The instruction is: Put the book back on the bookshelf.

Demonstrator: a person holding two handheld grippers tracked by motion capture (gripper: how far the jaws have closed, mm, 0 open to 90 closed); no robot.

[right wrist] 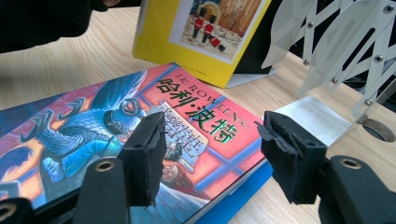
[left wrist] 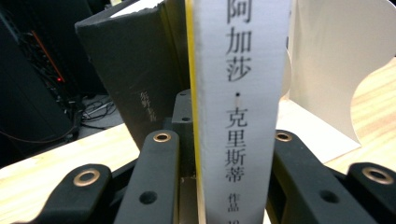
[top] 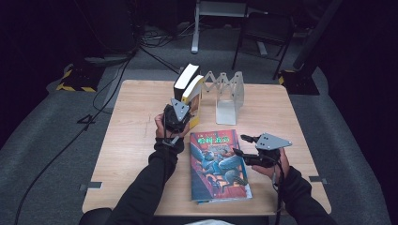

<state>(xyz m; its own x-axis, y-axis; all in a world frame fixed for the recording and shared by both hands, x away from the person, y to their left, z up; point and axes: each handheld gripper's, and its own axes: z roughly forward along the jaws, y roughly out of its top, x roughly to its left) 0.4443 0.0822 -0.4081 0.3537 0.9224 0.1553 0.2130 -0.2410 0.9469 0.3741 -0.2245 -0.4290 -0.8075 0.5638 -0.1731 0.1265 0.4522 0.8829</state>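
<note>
A yellow book with a white spine (top: 193, 91) stands upright near the table's far side, leaning on a dark book (top: 184, 76). My left gripper (top: 178, 115) is shut on the white spine (left wrist: 238, 93), one jaw on each cover. The dark book (left wrist: 135, 74) stands just behind it. A colourful illustrated book (top: 217, 164) lies flat on the table's near half. At its right edge my right gripper (top: 241, 144) hovers open; its jaws (right wrist: 212, 140) straddle the cover (right wrist: 93, 126) without touching it. The yellow cover (right wrist: 201, 32) shows beyond.
An expanding metal book rack (top: 230, 91) stands right of the upright books, its plates (right wrist: 345, 42) close to my right gripper and its white end plate (left wrist: 331, 70) beside the held book. The wooden table (top: 136, 122) has bare room at left. Chairs and cables lie on the floor beyond.
</note>
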